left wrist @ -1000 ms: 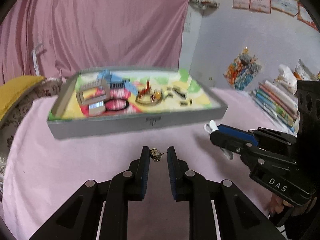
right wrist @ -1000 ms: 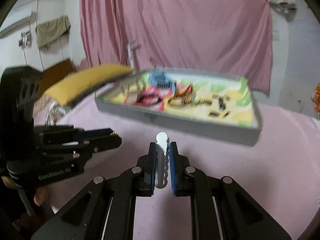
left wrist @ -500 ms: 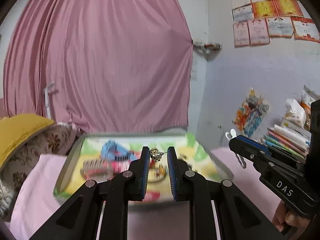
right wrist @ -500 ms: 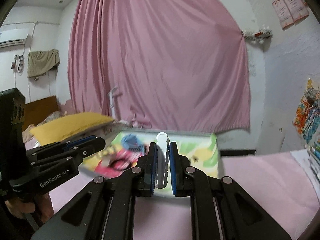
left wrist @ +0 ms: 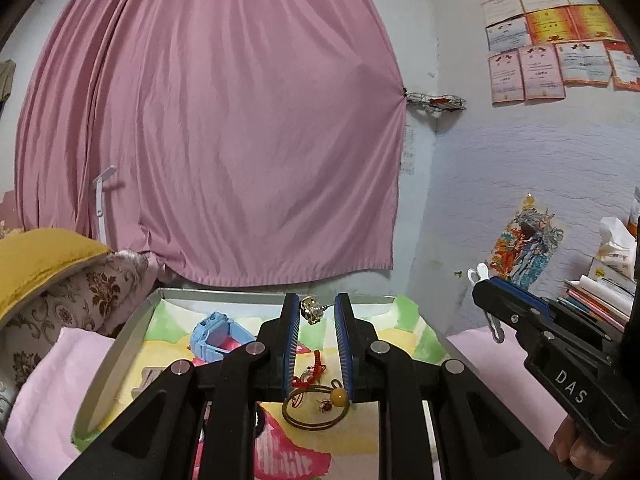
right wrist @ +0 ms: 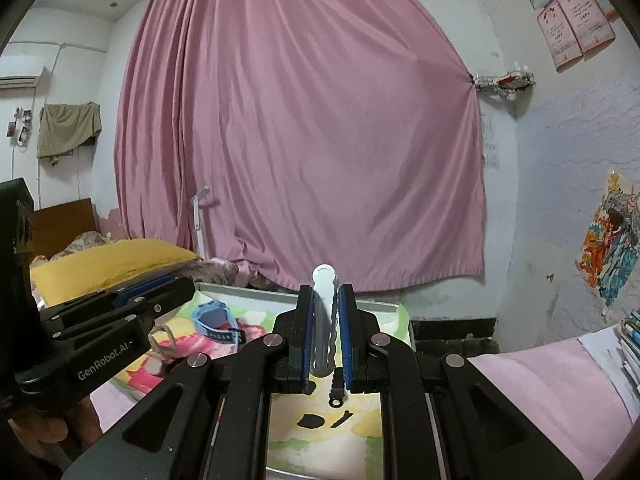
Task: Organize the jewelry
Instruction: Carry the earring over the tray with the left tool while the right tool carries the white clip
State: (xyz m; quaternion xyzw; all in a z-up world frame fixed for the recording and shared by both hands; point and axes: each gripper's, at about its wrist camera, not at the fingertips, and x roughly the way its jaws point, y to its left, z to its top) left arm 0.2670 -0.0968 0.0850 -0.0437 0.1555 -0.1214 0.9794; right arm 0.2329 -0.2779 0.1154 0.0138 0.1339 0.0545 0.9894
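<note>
My left gripper (left wrist: 316, 309) is shut on a small gold earring (left wrist: 309, 310), pinched crosswise between the blue pads. My right gripper (right wrist: 324, 300) is shut on a white wavy hair clip (right wrist: 322, 280) that stands upright between its pads. Both hover over the near part of a grey tray (left wrist: 132, 332) with a colourful lining. In the tray lie a blue watch (left wrist: 216, 334), a gold bangle with an amber bead (left wrist: 316, 408) and a red knotted cord (left wrist: 314, 368). The right wrist view shows black hair clips (right wrist: 337, 388) on the lining below the fingers.
The tray sits on a pink sheet (right wrist: 560, 384). A yellow pillow (left wrist: 36, 264) lies on a patterned cushion to the left. A pink curtain (left wrist: 224, 140) hangs behind. Stacked books (left wrist: 600, 304) are at the right, and a hand (left wrist: 576, 450) holds the right gripper.
Both grippers have risen, tilted upward and moved forward over the tray, each still holding its piece. The tray has dropped from the middle of the views to beneath the fingers.
</note>
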